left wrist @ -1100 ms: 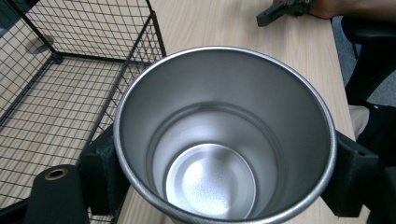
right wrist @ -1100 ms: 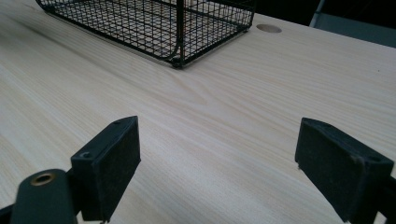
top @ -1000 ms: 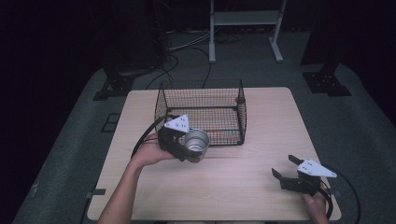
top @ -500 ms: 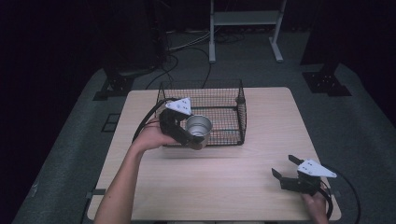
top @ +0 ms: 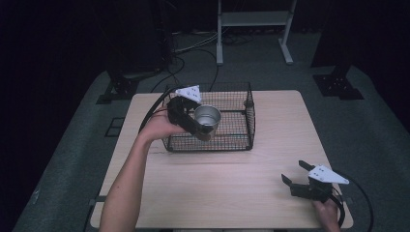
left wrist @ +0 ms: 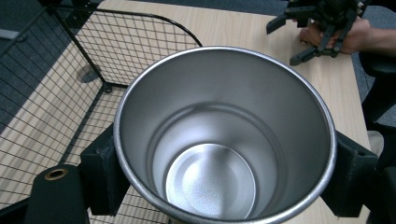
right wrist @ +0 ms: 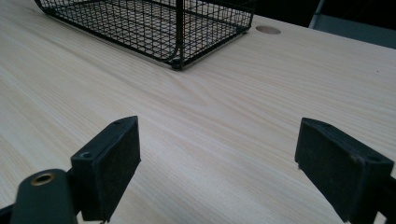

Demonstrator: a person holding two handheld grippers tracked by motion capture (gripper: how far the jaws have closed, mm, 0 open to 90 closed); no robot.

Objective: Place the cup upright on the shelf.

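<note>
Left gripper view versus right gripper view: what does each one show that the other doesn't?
Left gripper view: the shiny steel cup, empty, gripped between the left claw's black pads, plus the right claw in a hand farther off. Right gripper view: the right claw's own open pads and a round hole in the tabletop. Both: the black wire basket and the light wooden table.

The high view is dimly lit and soft, with near-black surroundings; only the table [top: 232, 179] is brightened from above. Soft glare is seen inside the steel cup [left wrist: 224, 140], and the near jaws are blurred
</note>
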